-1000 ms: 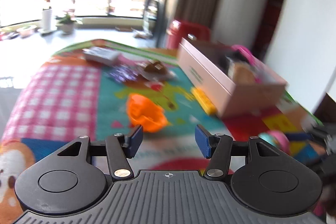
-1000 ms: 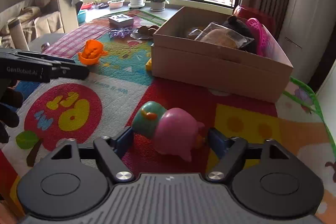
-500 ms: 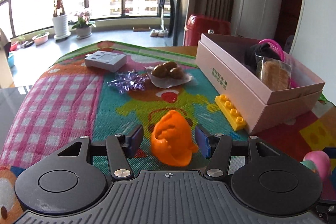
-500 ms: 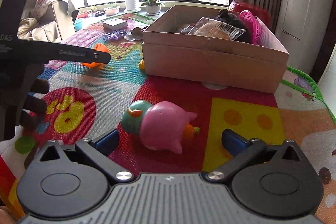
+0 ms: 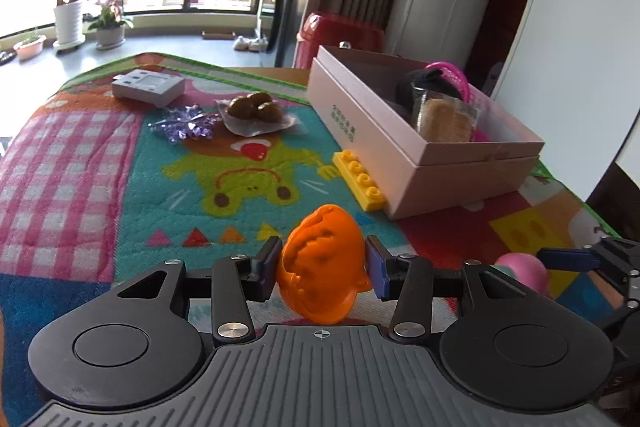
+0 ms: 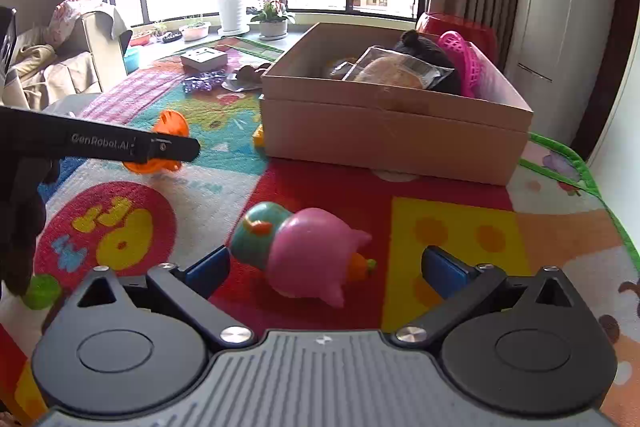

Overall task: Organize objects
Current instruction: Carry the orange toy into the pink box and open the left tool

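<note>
An orange plastic toy [image 5: 324,267] lies on the colourful play mat, between the jaws of my left gripper [image 5: 323,270]. Those jaws are closing, and both blue pads touch its sides. In the right wrist view the same orange toy [image 6: 170,121] shows behind the left gripper's black finger [image 6: 160,147]. A pink and teal toy [image 6: 304,255] lies on its side between the jaws of my right gripper [image 6: 326,267]. They stand wide apart, closing a little, and neither pad touches it. Further back, an open cardboard box [image 6: 380,139] holds a wrapped bun, a dark item and a pink basket.
A yellow brick [image 5: 357,181] lies against the box [image 5: 400,163]. Beyond it are a purple snowflake ornament [image 5: 184,123], a bag of brown balls [image 5: 254,113] and a white device [image 5: 146,87]. A red bin [image 5: 340,35] stands behind the mat, an armchair [image 6: 80,59] to the left.
My left gripper moved forward over the orange toy, and its jaws narrowed onto it. My right gripper's jaws spread away from the pink and teal toy, which stayed on the mat.
</note>
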A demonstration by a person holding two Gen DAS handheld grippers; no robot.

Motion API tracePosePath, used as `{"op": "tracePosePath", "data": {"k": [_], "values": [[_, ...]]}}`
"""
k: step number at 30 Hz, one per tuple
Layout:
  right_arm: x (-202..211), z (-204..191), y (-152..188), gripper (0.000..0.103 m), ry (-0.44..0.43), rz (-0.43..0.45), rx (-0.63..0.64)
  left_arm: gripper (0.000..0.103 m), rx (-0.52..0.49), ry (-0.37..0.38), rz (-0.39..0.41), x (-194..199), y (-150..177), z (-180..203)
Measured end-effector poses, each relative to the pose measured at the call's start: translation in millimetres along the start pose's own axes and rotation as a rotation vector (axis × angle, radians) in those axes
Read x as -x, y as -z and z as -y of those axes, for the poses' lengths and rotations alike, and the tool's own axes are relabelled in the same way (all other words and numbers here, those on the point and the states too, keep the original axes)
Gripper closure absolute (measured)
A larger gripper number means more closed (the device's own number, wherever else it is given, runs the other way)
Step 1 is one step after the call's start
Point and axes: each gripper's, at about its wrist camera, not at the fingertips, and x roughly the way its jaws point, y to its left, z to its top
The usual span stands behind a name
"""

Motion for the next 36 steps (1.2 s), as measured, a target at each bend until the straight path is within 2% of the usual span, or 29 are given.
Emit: {"op": "tracePosePath", "data": {"k": [4,7,10,17,21,25,28,32,36], "values": [[-1.8,-4.8,-4.2,0.03,0.007,-0.013,0.014,0.053,-0.018,0.065,-0.007,10.4,3.0,11.8],[10.4,-2.0,-3.2,0.031,0.02,-0.007,0.018,0.053,-0.029,0.098,-0.029,15.1,1.9,20.5],[30.8,7.5,0.0,0.031,-0.026,-0.001,-0.014,0.053,-0.039,0.136,-0.02,22.0,-8.3,34.5],[80.6,22.6,3.3,0.031,-0.042,0.089,-0.026,0.053,-0.068,0.189,0.058,25.2,-67.7,81.6],[100.3,29.5,6.7,0.031,-0.024,0.146,-0.019,0.053,-0.077,0.146,0.101,6.3,-101.2,102.4],[97.5,37.1,8.1,0.031,-0.011,0.147,-0.034,0.053,0.008,0.118,0.142,-31.2,-127.1,103.5],[91.1,44.0,8.9,0.031,-0.009,0.134,-0.053,0.053,0.076,0.126,0.1,-66.5,-131.1,95.9],[81.6,51.5,8.8,0.031,0.015,0.11,-0.068,0.054,0.025,0.045,0.025,-94.1,-123.2,96.3],[75.7,54.8,10.4,0.031,0.023,0.092,-0.074,0.054,0.02,0.064,0.062,-83.2,-118.3,89.3]]}}
